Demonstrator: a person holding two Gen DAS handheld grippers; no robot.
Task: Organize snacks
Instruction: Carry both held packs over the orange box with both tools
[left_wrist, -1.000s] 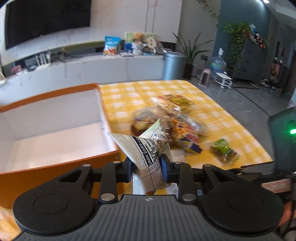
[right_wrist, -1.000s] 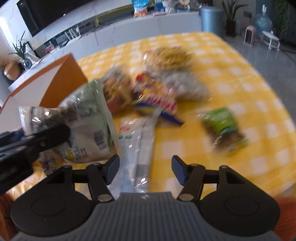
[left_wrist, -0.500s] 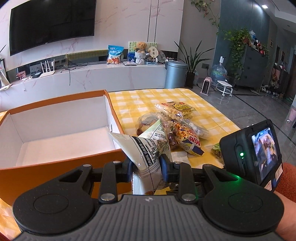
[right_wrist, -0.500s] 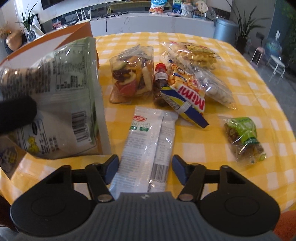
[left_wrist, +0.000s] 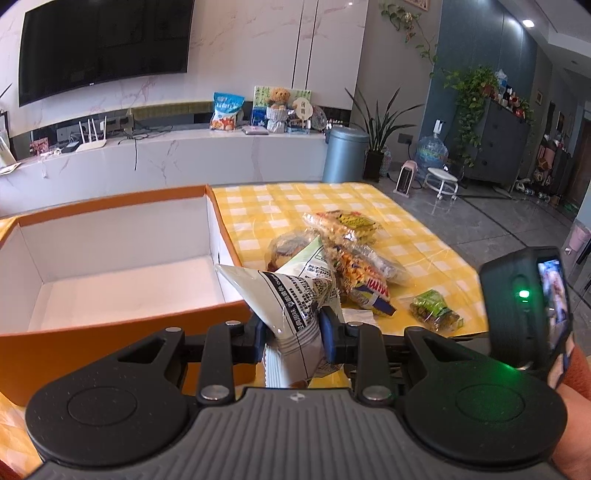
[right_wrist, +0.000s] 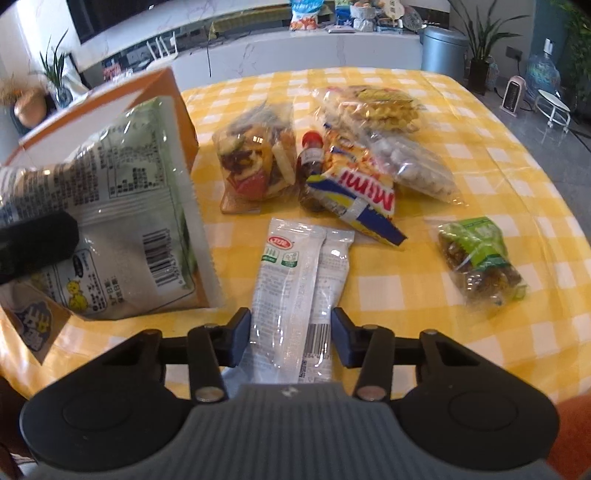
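My left gripper (left_wrist: 291, 328) is shut on a pale green and white snack bag (left_wrist: 295, 295), held above the table by the near right corner of the orange box (left_wrist: 110, 328). The box has a white inside and nothing shows in it. The same bag (right_wrist: 110, 221) fills the left of the right wrist view. My right gripper (right_wrist: 290, 332) is open, its fingers on either side of the near end of a white twin-pack wrapper (right_wrist: 295, 273) lying on the yellow checked tablecloth (right_wrist: 424, 314).
Further back lie a clear bag of mixed snacks (right_wrist: 258, 162), a small brown bottle (right_wrist: 312, 170), a yellow and blue Mimi packet (right_wrist: 362, 192), a bag of white nuts (right_wrist: 413, 166), a yellow crisps bag (right_wrist: 373, 107) and a green packet (right_wrist: 476, 254). The table edge runs along the right.
My right gripper has moved forward and down over the white wrapper, which now lies between its fingers. My left gripper has lifted the snack bag a little and stayed shut.
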